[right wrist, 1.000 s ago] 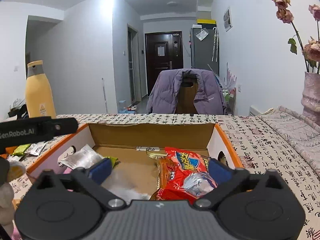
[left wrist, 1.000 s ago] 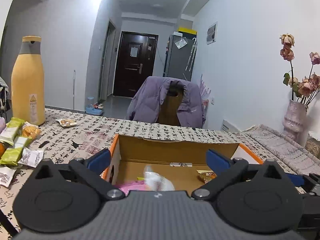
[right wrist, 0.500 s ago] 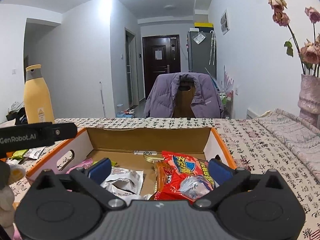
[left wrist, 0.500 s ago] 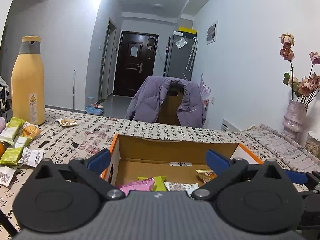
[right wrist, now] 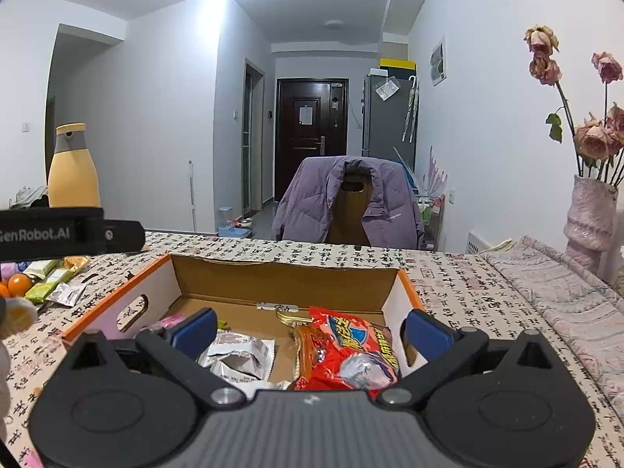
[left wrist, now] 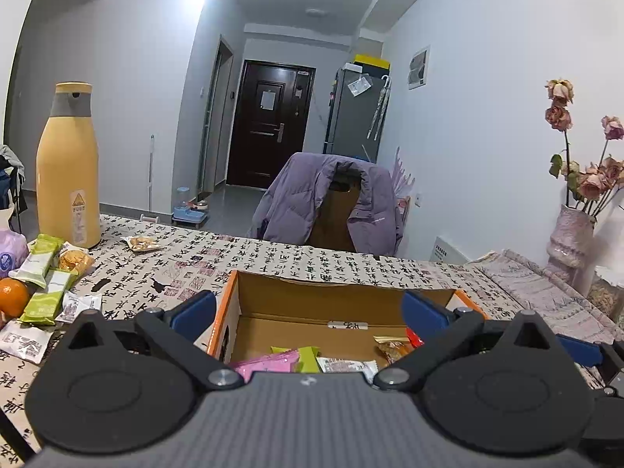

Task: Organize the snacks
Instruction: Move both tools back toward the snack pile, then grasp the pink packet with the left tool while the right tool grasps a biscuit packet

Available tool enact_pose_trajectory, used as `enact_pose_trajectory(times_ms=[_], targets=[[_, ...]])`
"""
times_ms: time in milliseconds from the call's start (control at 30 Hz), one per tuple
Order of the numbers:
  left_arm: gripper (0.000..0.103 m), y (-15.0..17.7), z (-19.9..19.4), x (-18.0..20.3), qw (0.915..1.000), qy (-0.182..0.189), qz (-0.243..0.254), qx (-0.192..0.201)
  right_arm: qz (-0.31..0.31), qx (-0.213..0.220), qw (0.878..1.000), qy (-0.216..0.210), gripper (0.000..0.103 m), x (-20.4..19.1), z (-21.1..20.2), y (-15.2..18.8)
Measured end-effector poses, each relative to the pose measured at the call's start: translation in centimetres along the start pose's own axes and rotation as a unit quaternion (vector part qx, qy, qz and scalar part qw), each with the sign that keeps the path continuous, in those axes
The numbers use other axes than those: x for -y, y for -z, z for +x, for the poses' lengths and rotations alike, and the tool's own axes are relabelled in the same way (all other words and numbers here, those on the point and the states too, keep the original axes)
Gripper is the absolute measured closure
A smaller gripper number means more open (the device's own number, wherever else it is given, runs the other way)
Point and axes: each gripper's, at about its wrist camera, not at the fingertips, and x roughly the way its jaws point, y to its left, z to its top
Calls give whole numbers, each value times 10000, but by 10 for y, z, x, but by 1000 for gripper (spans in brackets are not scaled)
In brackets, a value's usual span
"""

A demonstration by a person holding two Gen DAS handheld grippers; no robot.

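An open cardboard box with an orange rim (left wrist: 343,292) (right wrist: 280,277) sits on the table in front of both grippers. It holds a pink packet (left wrist: 265,362), a green packet (left wrist: 308,355), a white packet (right wrist: 238,355) and a large red bag (right wrist: 347,351). My left gripper (left wrist: 310,308) is open and empty above the box's near left side. My right gripper (right wrist: 310,329) is open and empty above the box's near edge, over the red bag. Loose snacks lie on the table at the left: green bars (left wrist: 43,253), a cracker pack (left wrist: 74,259), a small packet (left wrist: 141,242).
A tall yellow bottle (left wrist: 68,171) stands at the far left. An orange (left wrist: 12,297) lies by the loose snacks. A vase of dried roses (left wrist: 571,234) stands at the right. A chair with a purple jacket (left wrist: 331,202) is behind the table.
A white packet that was falling from my left gripper now lies in the box. Both grippers have lifted and pulled back a little from the box.
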Motion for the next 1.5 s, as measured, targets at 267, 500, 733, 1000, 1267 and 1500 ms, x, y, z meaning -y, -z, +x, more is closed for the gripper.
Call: enact_pose_trajectory(times_ms=[267, 500, 733, 1000, 1267, 1500], targets=[[0, 14, -27, 5, 9998, 45, 150, -100, 0, 19, 10000, 1, 0, 5, -30, 10], [0, 34, -50, 5, 9995, 40, 254, -196, -18, -40, 10000, 14, 0, 10, -55, 28], [0, 61, -73, -2, 9994, 66, 260, -199, -17, -158, 9999, -21, 0, 19, -77, 51], [0, 86, -87, -12, 9989, 111, 330, -301, -10, -327, 9994, 60, 0, 31, -97, 76], [0, 105, -83, -21, 9982, 74, 272, -525, 184, -588, 9981, -24, 0, 43, -107, 94], [0, 113, -81, -20, 9980, 129, 320, -525, 172, -777, 9966, 196, 0, 53, -110, 104]])
